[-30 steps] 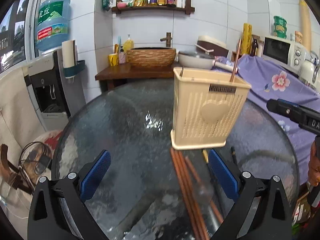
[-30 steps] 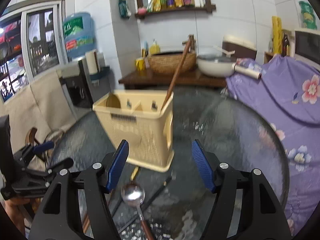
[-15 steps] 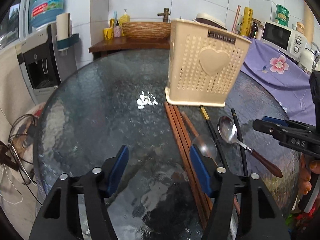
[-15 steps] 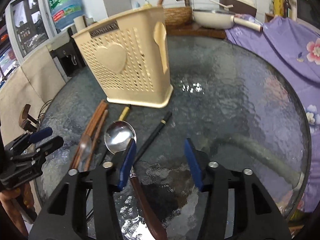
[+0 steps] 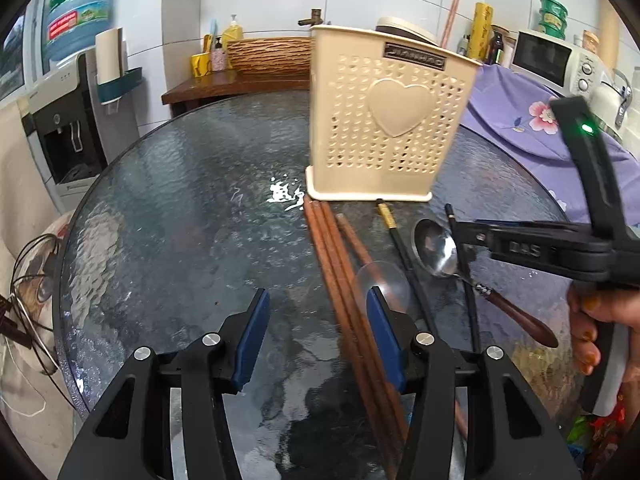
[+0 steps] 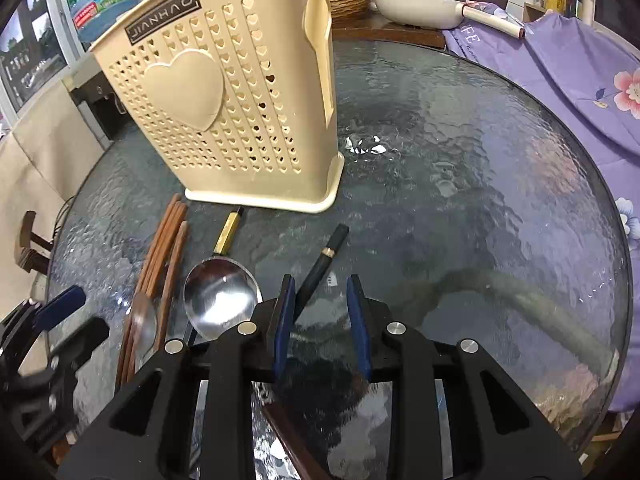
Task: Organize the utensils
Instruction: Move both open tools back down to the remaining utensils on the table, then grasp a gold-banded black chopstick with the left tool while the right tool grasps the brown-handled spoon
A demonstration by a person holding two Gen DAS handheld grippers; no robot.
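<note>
A cream perforated utensil holder (image 5: 390,120) (image 6: 228,96) stands on the round glass table (image 5: 180,208); one brown chopstick (image 5: 450,20) sticks out of it. In front of it lie brown chopsticks (image 5: 340,276) (image 6: 160,248), black chopsticks (image 5: 404,252) (image 6: 326,260) and a metal spoon with a wooden handle (image 5: 434,246) (image 6: 220,300). My left gripper (image 5: 316,332) is open and empty, low over the table just left of the brown chopsticks. My right gripper (image 6: 320,320) is open but narrowed, low over a black chopstick, right of the spoon bowl; it also shows in the left wrist view (image 5: 472,236).
A purple flowered cloth (image 6: 580,80) covers a surface right of the table, with a microwave (image 5: 556,60) on it. A wooden counter (image 5: 224,84) with a basket and a pan (image 6: 424,8) stands behind. A water dispenser (image 5: 68,112) is at the left.
Both grippers have dropped low toward the utensils on the table. Both sets of jaws have narrowed, the right more, and the right now sits over a black chopstick.
</note>
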